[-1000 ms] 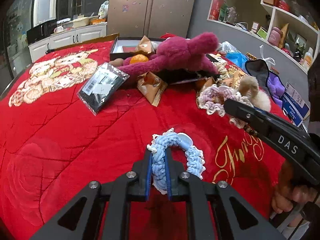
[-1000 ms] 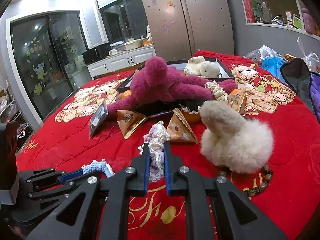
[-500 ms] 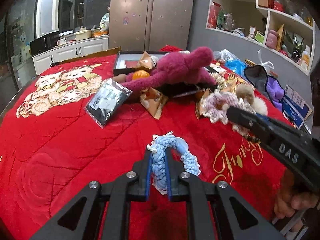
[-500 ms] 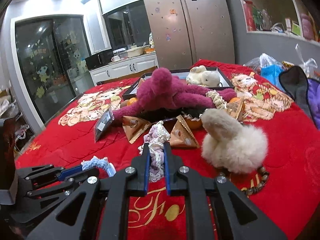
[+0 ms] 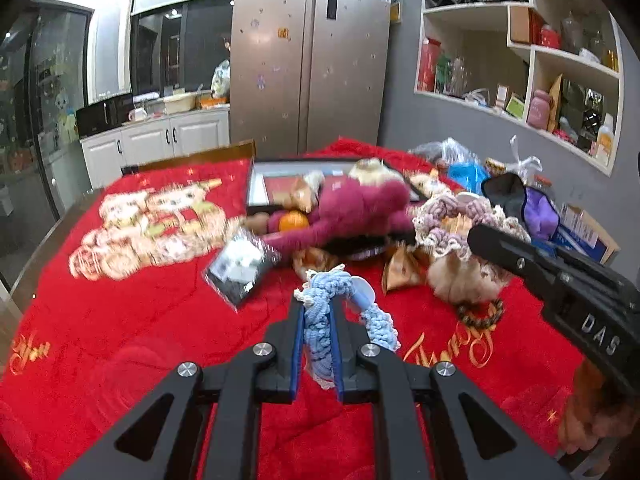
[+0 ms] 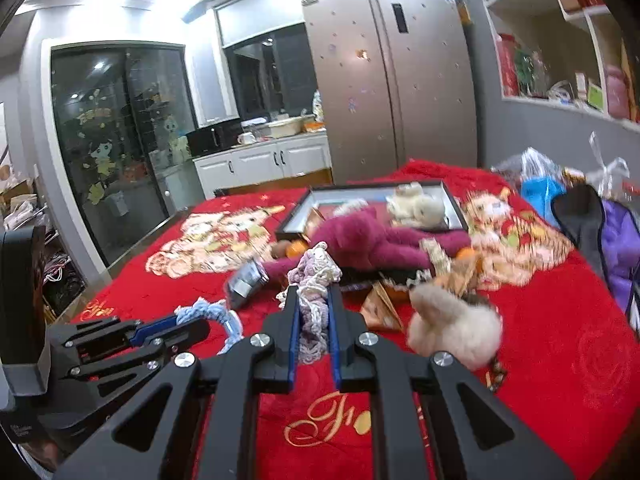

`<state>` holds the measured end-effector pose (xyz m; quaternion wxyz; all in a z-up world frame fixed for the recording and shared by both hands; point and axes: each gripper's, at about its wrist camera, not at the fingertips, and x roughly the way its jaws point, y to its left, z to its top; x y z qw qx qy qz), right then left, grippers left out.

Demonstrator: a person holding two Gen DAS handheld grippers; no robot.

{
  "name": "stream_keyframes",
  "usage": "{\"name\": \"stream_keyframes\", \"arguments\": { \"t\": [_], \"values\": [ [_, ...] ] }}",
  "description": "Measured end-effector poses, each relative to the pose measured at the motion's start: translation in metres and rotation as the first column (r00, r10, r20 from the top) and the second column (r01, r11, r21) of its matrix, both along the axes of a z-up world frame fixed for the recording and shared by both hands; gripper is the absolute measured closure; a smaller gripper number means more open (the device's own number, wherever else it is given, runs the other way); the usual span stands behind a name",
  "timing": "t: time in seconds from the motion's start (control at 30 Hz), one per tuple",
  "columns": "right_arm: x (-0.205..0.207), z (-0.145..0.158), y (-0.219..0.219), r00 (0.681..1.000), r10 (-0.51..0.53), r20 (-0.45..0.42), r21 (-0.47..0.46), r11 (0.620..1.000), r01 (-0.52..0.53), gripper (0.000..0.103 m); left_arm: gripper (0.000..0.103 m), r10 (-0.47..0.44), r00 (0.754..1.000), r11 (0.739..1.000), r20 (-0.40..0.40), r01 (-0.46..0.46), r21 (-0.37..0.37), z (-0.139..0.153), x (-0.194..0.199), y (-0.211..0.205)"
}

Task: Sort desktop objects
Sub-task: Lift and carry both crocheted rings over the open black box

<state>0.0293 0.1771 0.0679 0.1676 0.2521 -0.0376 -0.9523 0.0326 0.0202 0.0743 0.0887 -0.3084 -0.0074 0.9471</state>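
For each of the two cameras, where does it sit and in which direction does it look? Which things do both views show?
Left wrist: sits on the left gripper, looks forward over the red blanket toward the fridge; its fingers pinch a blue crochet scrunchie; the right gripper and a hand show at right.
Right wrist: sits on the right gripper, same direction; holds a pink-white crochet scrunchie; the left gripper shows at left.
Shared: maroon plush toy, cream plush toy, black tray, both scrunchies.

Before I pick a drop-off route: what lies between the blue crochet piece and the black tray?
In the left wrist view: a brown snack packet, then the magenta plush toy lying across the tray's front edge.
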Motion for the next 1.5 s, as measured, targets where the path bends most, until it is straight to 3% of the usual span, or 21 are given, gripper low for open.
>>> {"name": "stream_keyframes", "arguments": {
  "t": [0.43,0.57,0.7,0.9,0.97,1.03,1.13,1.4,1.5],
  "values": [
    [0.011,0.062,-0.005,0.997,0.02,-0.073,-0.015,1.0,-0.022,0.09,0.091,0.004,0.995,1.0,-0.1,-0.007,-0.029,0.058,0.002,-0.002],
    [0.0,0.077,0.008,0.995,0.067,-0.069,-0.102,0.992,-0.074,0.09,0.091,0.003,0.992,0.999,-0.125,-0.008,-0.036,0.065,-0.011,0.002],
    [-0.021,0.088,0.014,0.996,0.044,-0.072,-0.094,0.994,-0.051,0.09,0.091,-0.024,0.995,0.999,-0.102,0.021,-0.03,0.069,-0.038,0.007],
    [-0.092,0.104,0.016,0.998,0.016,-0.064,-0.054,0.998,-0.02,0.09,0.091,-0.029,0.994,0.999,-0.109,0.026,-0.025,0.084,-0.11,0.016],
    [-0.128,0.106,0.015,0.998,0.01,-0.057,-0.04,0.999,-0.013,0.09,0.091,0.016,0.994,0.998,-0.11,-0.023,-0.063,0.085,-0.145,0.02],
    [-0.16,0.104,0.015,0.999,0.013,-0.037,-0.032,0.999,-0.015,0.09,0.091,0.039,0.994,0.998,-0.099,-0.044,-0.041,0.083,-0.176,0.019],
    [-0.212,0.098,0.014,1.0,0.004,-0.018,-0.004,1.0,-0.004,0.09,0.091,0.024,0.998,1.0,-0.052,-0.023,0.017,0.076,-0.225,0.017],
    [-0.319,0.072,0.0,0.999,0.022,0.038,0.032,0.999,-0.023,0.09,0.091,0.027,1.0,1.0,-0.012,-0.027,-0.008,0.048,-0.311,0.022],
    [-0.348,0.052,0.006,0.998,0.017,0.065,-0.022,1.0,-0.016,0.09,0.091,0.059,0.998,0.997,0.015,-0.058,-0.059,0.035,-0.333,0.02]
  ]
}}
